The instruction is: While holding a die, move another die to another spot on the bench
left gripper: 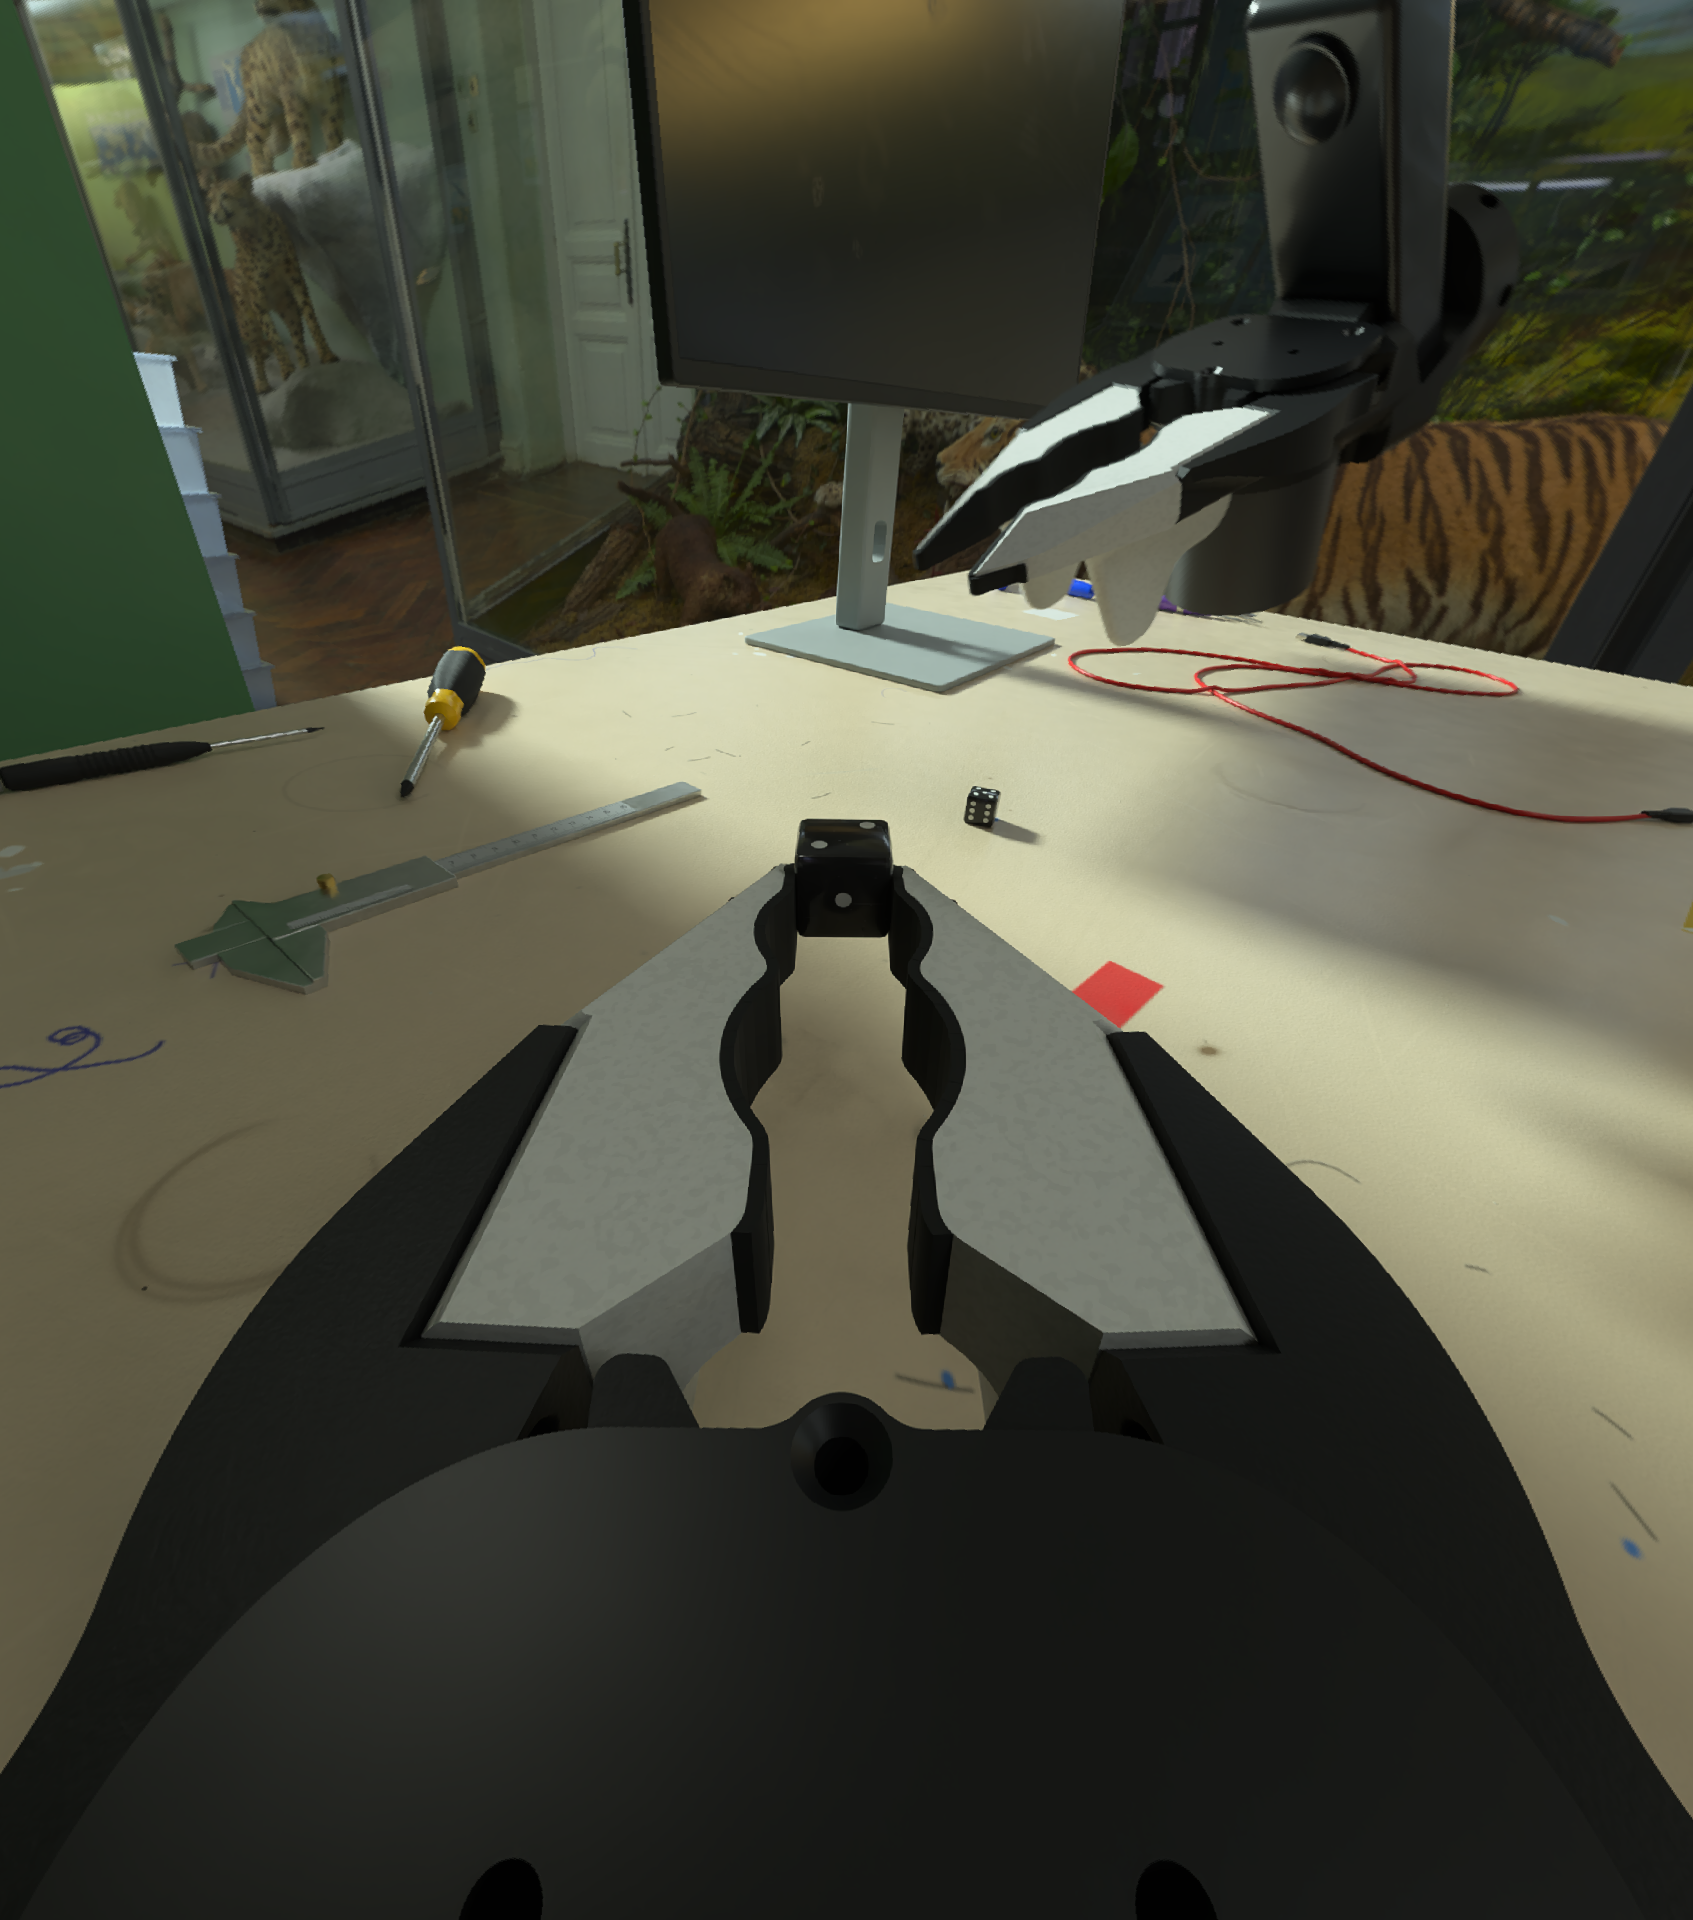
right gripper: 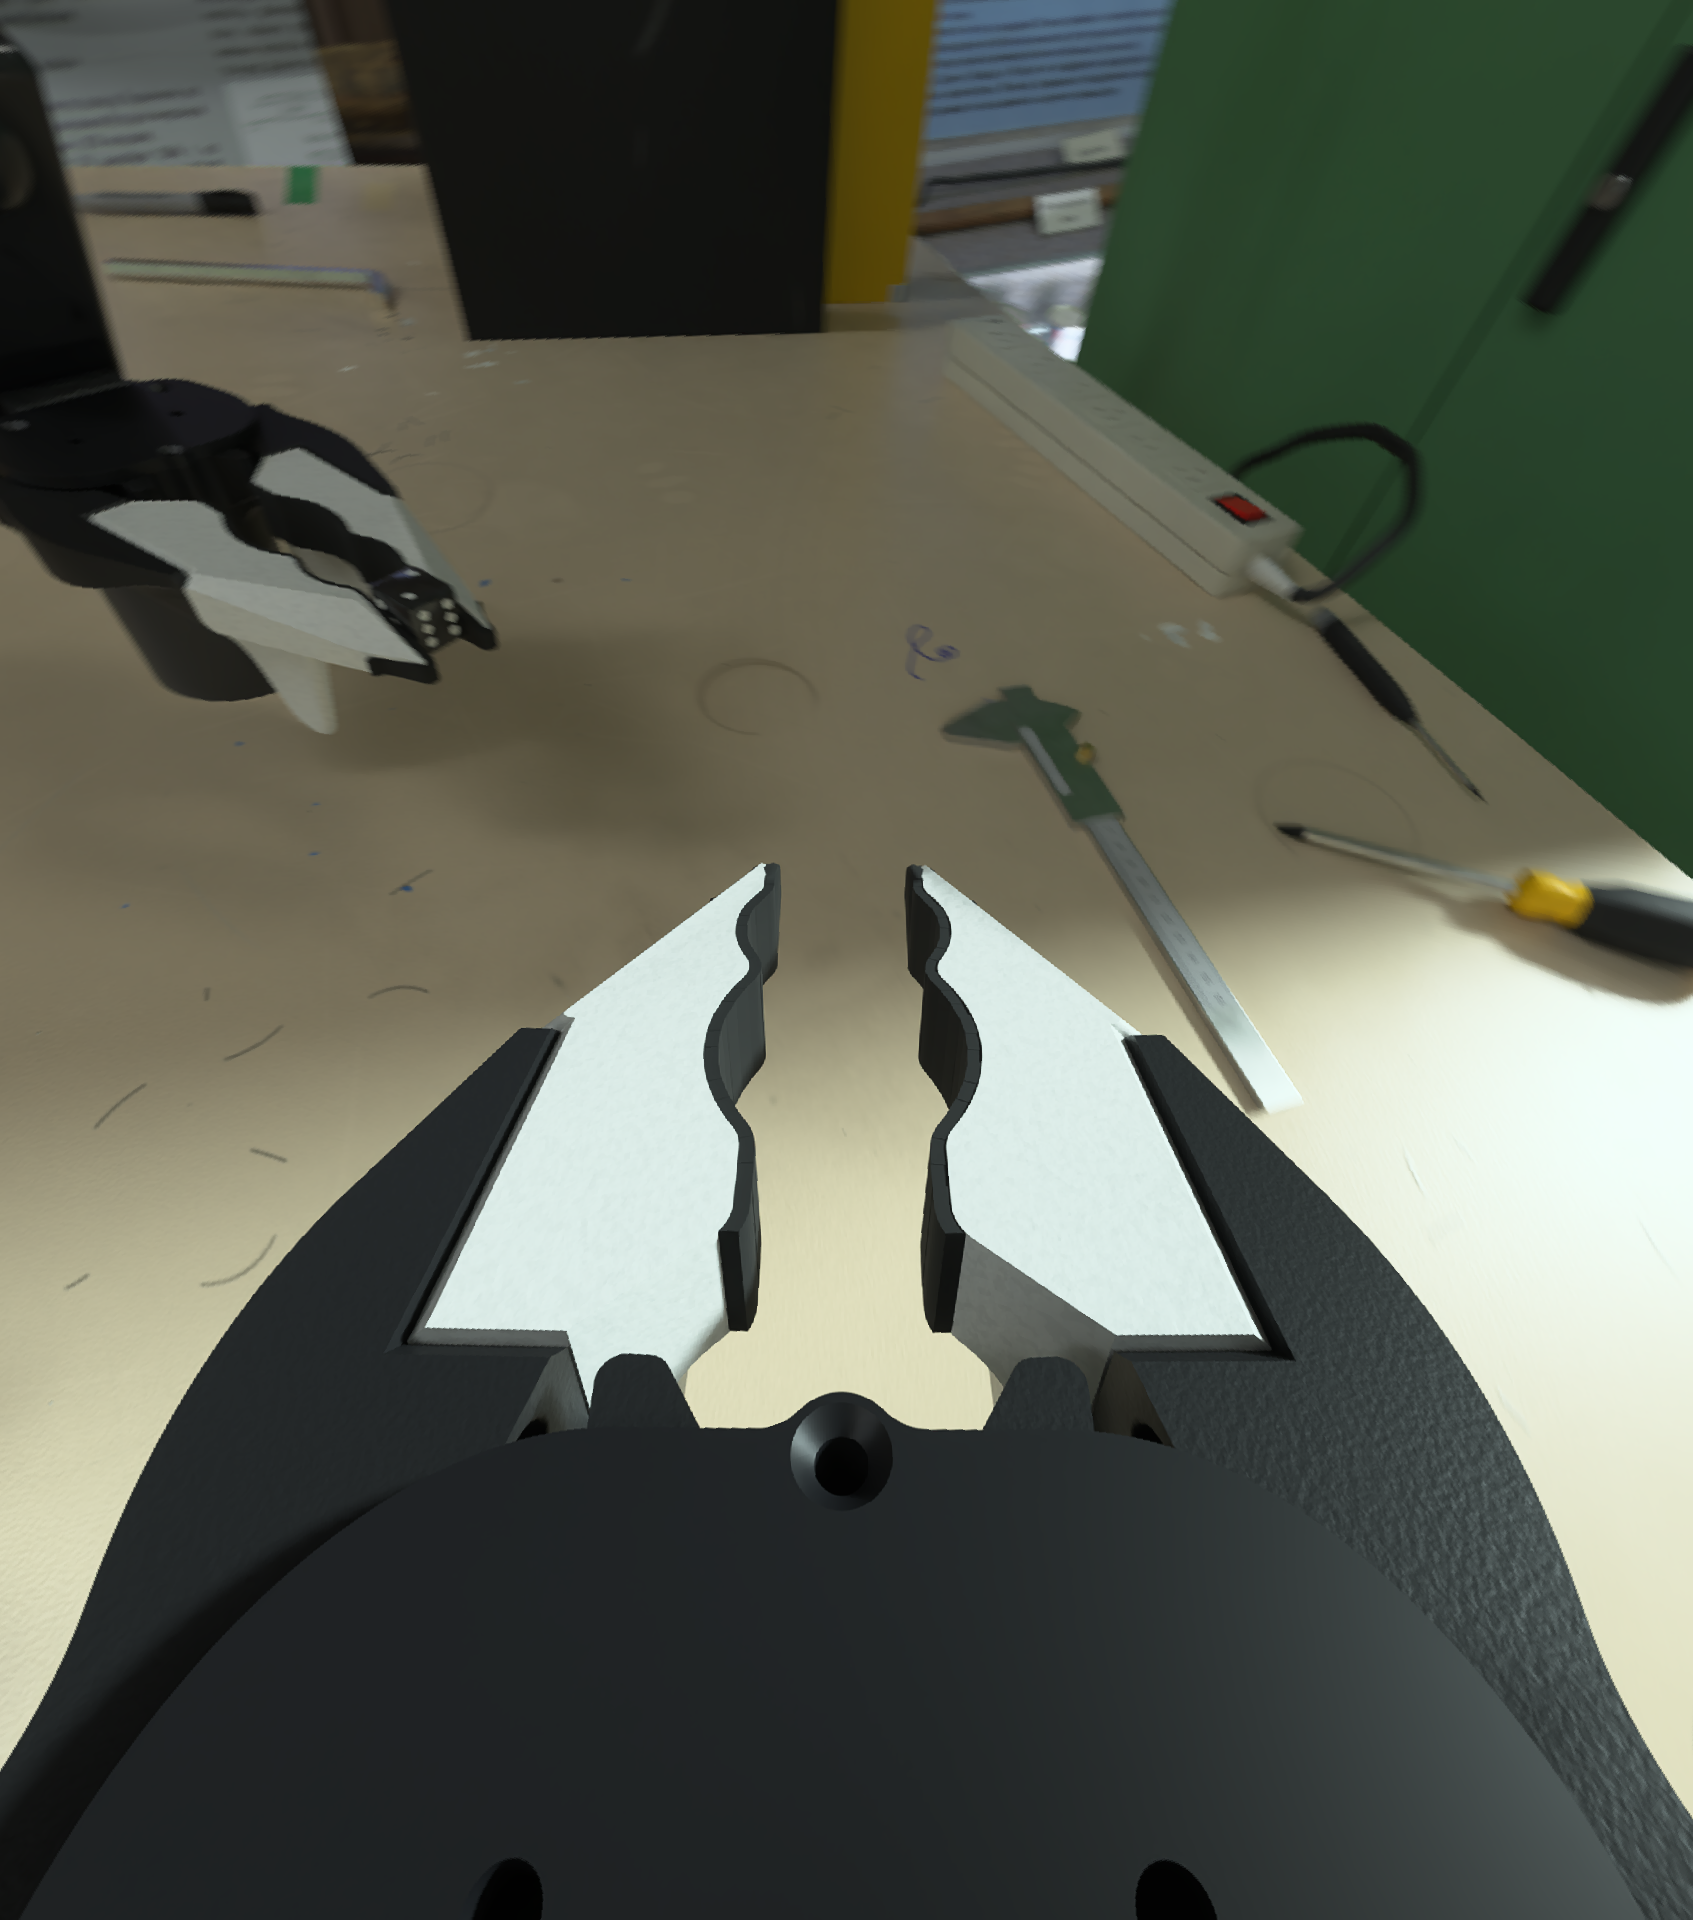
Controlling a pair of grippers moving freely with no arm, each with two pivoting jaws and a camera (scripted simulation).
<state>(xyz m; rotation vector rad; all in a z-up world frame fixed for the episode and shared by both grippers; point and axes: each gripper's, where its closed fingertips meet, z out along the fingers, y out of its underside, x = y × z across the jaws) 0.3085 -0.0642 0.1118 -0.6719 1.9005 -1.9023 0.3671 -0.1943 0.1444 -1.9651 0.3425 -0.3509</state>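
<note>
My left gripper [left gripper: 842, 883] is shut on a black die with white pips [left gripper: 842, 878], held between its fingertips above the bench. The held die also shows in the right wrist view [right gripper: 426, 611], in the left gripper [right gripper: 431, 634] at the far left. A second black die [left gripper: 981, 806] lies on the bench [left gripper: 1237, 1039] just beyond and to the right of the held one. My right gripper [right gripper: 842, 873] is open and empty, hovering over bare bench. It also shows in the left wrist view [left gripper: 956, 561], high above the bench's far side. The second die is not in the right wrist view.
A monitor on a stand [left gripper: 883, 208] is at the far edge. A red cable [left gripper: 1341, 717] lies at the far right. A caliper [left gripper: 426, 883], a yellow-black screwdriver [left gripper: 437, 717] and a black probe [left gripper: 125, 764] lie at left. A power strip [right gripper: 1122, 457] runs along the green wall [right gripper: 1444, 312].
</note>
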